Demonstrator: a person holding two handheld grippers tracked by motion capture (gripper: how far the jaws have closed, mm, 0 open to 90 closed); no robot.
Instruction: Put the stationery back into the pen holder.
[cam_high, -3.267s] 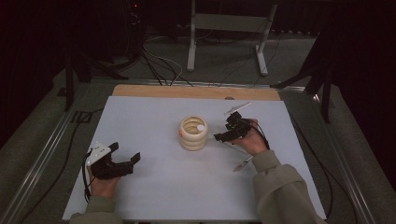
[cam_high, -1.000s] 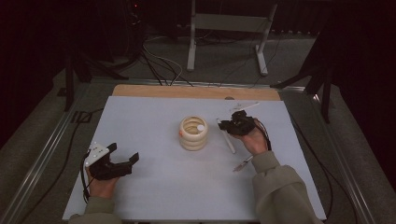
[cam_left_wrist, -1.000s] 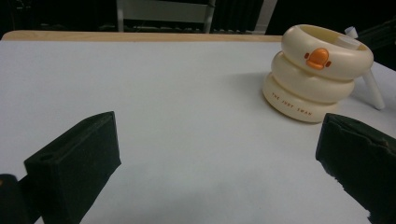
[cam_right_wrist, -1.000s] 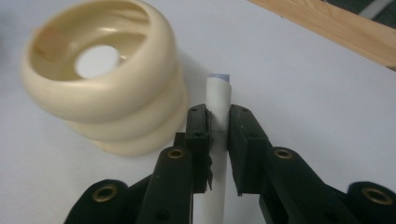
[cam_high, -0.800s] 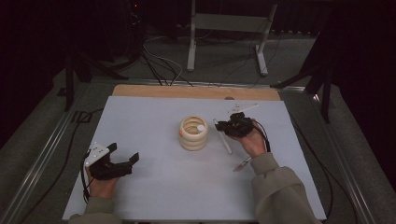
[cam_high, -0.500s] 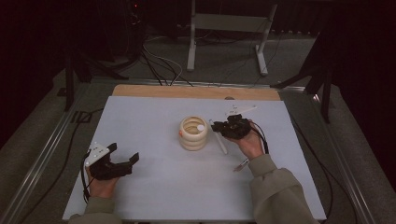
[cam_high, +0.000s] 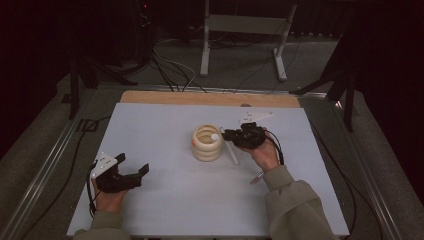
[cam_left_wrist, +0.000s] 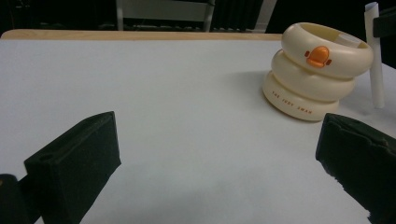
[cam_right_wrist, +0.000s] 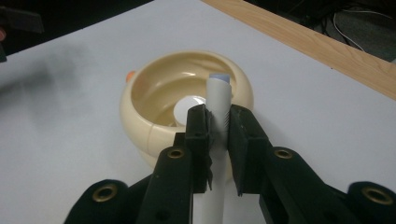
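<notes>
Small brown lettering "THE JUDY SWAN", barely legible, on the cream ringed holder (cam_left_wrist: 317, 70).

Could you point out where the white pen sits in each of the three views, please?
High view: white pen, right of centre, slanting beside the cream holder.
Left gripper view: pen at the right edge, behind the holder.
Right gripper view: pen clamped centrally, over the holder.
Shared landmark: the holder.

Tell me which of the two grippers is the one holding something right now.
The right gripper: its jaws are clamped on a white pen poised over the cream ring-shaped holder. The left gripper rests apart, jaws wide open with nothing between them.
</notes>
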